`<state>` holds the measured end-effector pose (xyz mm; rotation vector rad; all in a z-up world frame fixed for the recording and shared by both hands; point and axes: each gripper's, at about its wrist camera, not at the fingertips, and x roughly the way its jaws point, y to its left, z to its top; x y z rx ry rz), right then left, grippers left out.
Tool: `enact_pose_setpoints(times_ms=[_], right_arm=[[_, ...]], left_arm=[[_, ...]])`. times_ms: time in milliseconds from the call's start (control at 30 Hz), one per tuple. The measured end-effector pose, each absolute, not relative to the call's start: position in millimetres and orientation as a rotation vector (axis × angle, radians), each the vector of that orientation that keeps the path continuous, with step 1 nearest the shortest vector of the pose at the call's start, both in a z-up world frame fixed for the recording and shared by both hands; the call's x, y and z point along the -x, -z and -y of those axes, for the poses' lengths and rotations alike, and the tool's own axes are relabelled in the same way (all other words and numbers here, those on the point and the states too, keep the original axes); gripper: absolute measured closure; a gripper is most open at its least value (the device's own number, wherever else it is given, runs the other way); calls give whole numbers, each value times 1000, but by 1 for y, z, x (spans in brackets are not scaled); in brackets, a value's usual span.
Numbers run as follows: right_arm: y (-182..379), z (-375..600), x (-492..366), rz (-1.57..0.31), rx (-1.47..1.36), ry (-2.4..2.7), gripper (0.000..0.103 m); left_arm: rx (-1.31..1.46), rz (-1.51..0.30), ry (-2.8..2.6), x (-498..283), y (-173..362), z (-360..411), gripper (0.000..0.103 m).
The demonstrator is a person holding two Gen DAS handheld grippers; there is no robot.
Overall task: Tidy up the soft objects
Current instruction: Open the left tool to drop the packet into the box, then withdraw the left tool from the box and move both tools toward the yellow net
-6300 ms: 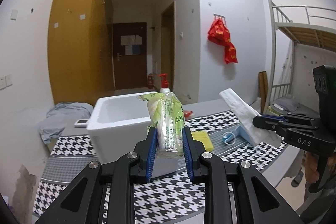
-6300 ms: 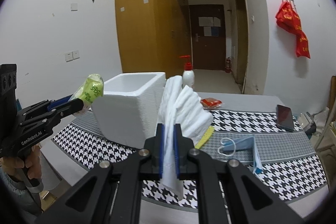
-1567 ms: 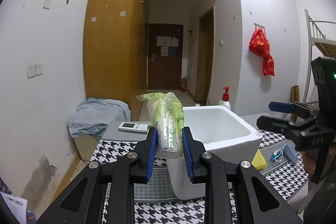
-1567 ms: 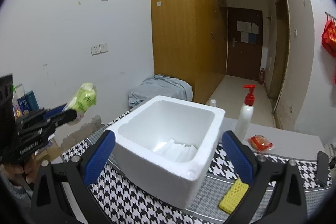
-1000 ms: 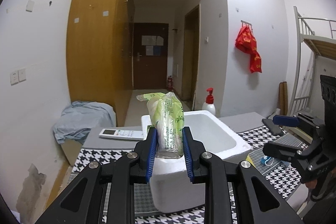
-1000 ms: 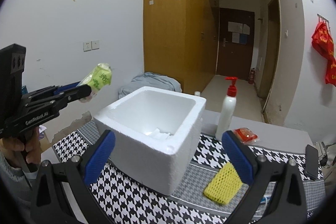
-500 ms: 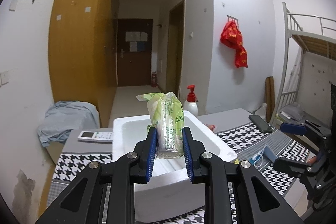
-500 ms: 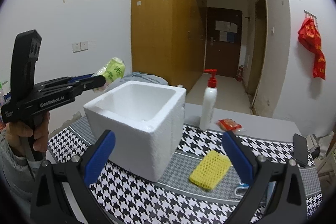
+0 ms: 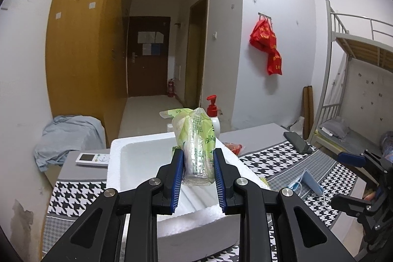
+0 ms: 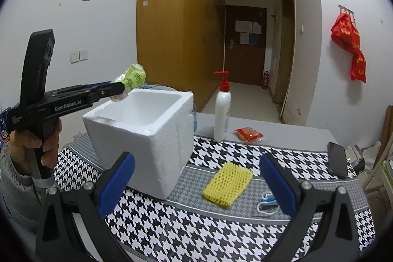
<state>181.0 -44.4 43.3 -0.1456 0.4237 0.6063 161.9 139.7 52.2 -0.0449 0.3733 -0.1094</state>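
My left gripper [image 9: 197, 163] is shut on a green plastic pack [image 9: 196, 139] of soft white stuff, held upright over the open white foam box [image 9: 140, 146]. From the right wrist view the same pack [image 10: 131, 80] hangs above the box's [image 10: 152, 139] left rim, pinched by the left gripper [image 10: 118, 90]. White folded cloth lies at the box bottom. My right gripper [image 10: 196, 181] stands wide open and empty above the checked tablecloth, in front of a yellow foam net [image 10: 227, 184]. A blue face mask [image 9: 309, 184] lies to the right of the box.
A pump bottle [image 10: 222, 109] with a red top and a red snack packet [image 10: 248, 134] stand behind the box. A dark phone [image 10: 337, 158] lies at the table's right end, a white remote [image 9: 92, 158] at the left. A bunk bed [image 9: 356, 90] stands at the far right.
The left gripper has carried the green pack rightward until it hangs over the foam box opening. The right gripper, open throughout, has drifted right and away from the box toward the yellow net.
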Motion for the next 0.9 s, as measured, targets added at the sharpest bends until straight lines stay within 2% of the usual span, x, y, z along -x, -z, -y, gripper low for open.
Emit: enact_pose_setpoints(times_ms=[567, 600, 667, 700, 733, 800, 900], right_arm=[[-35, 58, -185, -449, 119, -567, 1], [-36, 57, -185, -449, 120, -567, 1], [-36, 59, -185, -448, 120, -565, 1], [-35, 60, -185, -448, 119, -565, 1], [-35, 61, -186, -449, 118, -564, 1], [-35, 63, -186, -449, 115, -561, 1], [-34, 65, -189, -455, 110, -559, 1]], left_arm=[[36, -396, 92, -179, -50, -138, 76], [36, -397, 88, -180, -50, -139, 71], [39, -394, 78, -182, -49, -140, 51], [43, -389, 71, -181, -50, -141, 33], [47, -377, 62, -180, -50, -142, 23], [48, -358, 42, -176, -52, -143, 19], [44, -351, 27, -173, -52, -142, 2]])
